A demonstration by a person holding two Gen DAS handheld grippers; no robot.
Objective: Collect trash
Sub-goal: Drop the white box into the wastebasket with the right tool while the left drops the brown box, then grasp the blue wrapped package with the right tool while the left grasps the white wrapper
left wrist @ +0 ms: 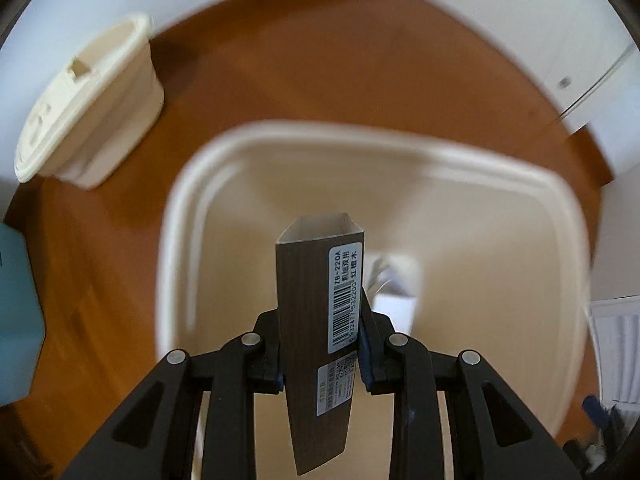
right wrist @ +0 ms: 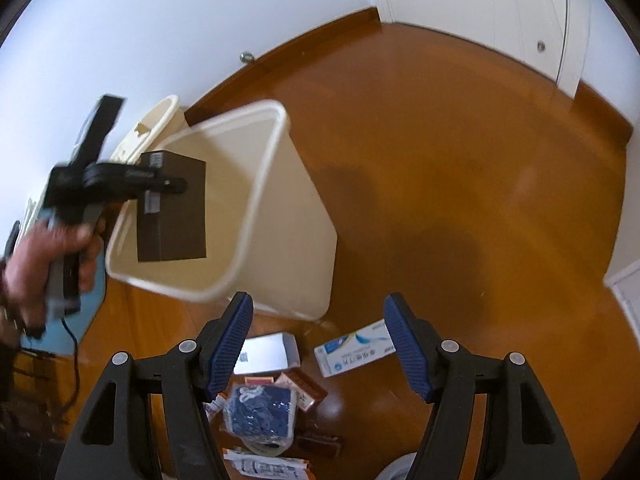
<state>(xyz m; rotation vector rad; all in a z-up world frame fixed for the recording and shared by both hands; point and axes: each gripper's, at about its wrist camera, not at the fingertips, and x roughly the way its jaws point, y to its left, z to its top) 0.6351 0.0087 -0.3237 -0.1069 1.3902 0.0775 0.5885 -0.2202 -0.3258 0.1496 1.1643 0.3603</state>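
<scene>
A dark brown cardboard box (left wrist: 316, 300) with a barcode label is clamped between the pads of my left gripper (left wrist: 322, 344), which points straight down over the open cream trash bin (left wrist: 176, 216). White paper (left wrist: 394, 300) lies at the bin's bottom. In the right wrist view the same box (right wrist: 176, 216) hangs over the bin (right wrist: 288, 220), held by the left gripper (right wrist: 176, 185) in a person's hand (right wrist: 44, 256). My right gripper (right wrist: 320, 344) is open and holds nothing, above trash on the floor: a white box (right wrist: 268, 352), a blue-and-white box (right wrist: 356, 350) and a blue packet (right wrist: 260, 408).
A cream bin lid (left wrist: 80, 96) leans against the white wall behind the bin. A teal object (left wrist: 16, 312) sits at the left edge. Brown packets (right wrist: 304, 388) and printed papers (right wrist: 260, 468) lie on the wooden floor. White doors (right wrist: 480, 8) stand at the back right.
</scene>
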